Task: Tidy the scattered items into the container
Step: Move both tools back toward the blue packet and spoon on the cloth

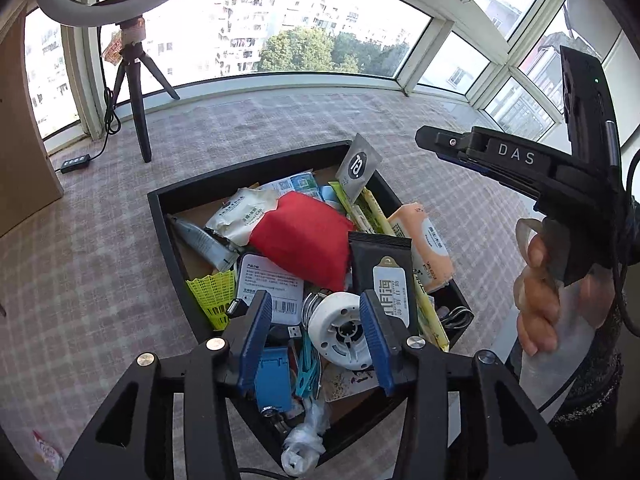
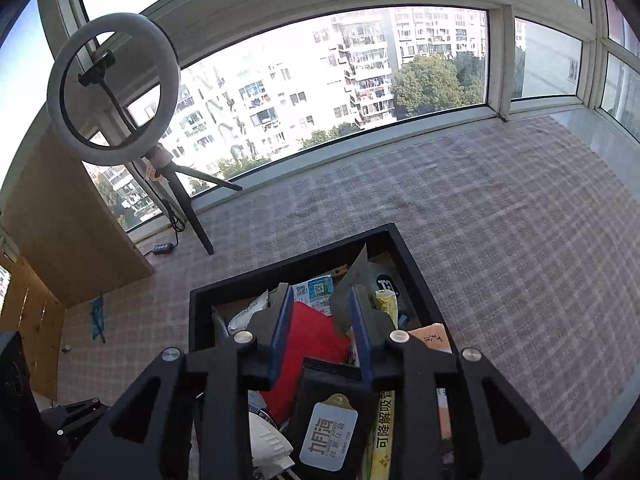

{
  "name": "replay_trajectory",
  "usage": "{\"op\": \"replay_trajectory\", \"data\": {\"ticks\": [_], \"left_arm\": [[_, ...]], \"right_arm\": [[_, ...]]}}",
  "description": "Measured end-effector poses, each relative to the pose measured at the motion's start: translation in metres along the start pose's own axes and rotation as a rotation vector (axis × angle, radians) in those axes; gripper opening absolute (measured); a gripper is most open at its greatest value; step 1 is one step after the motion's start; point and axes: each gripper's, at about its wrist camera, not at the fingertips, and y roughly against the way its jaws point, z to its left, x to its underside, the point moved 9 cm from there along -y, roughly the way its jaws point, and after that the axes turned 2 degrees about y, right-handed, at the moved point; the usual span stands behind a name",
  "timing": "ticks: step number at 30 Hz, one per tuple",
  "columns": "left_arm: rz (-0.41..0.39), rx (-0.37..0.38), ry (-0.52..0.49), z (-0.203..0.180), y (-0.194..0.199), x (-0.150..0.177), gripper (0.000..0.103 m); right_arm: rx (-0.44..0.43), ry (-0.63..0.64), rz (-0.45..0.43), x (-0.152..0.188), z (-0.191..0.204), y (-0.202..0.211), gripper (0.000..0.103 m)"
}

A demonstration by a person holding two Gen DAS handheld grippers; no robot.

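A black box point(image 1: 168, 236) on the checked cloth is full of items: a red pouch point(image 1: 304, 236), a black packet point(image 1: 384, 276), a white round reel point(image 1: 340, 332), a yellow shuttlecock point(image 1: 214, 292), a grey sachet point(image 1: 358, 164) leaning on the far wall. My left gripper point(image 1: 316, 336) is open above the box's near end, its jaws on either side of the reel, not touching. My right gripper point(image 2: 320, 320) is open and empty above the box point(image 2: 416, 276), over the red pouch point(image 2: 316, 340); it also shows from the side in the left wrist view point(image 1: 424, 136).
A ring light on a tripod point(image 1: 136, 92) stands at the far left by the window, with a cable and switch point(image 1: 74, 163). A wooden panel point(image 2: 60, 216) is at the left. A small wrapper point(image 1: 48, 452) lies on the cloth at the near left.
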Motion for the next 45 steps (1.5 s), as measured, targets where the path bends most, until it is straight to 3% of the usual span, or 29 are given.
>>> {"op": "replay_trajectory", "data": {"ticks": [17,26,34,45], "left_arm": [[-0.007,-0.038,0.044,0.047,0.02,0.021,0.043],[-0.028,-0.097,0.109,0.096,0.041,0.04,0.043],[-0.067,-0.17,0.222,0.172,0.076,0.061,0.043],[-0.136,-0.311,0.439,0.316,0.143,0.095,0.043]], "right_arm": [[-0.023,-0.014,0.002,0.012,0.019,0.003,0.029],[-0.058,0.043,0.011,0.025,0.061,0.004,0.029],[-0.124,0.126,0.051,0.043,0.135,-0.014,0.032],[-0.246,0.321,0.112,0.071,0.29,-0.043,0.032]]}}
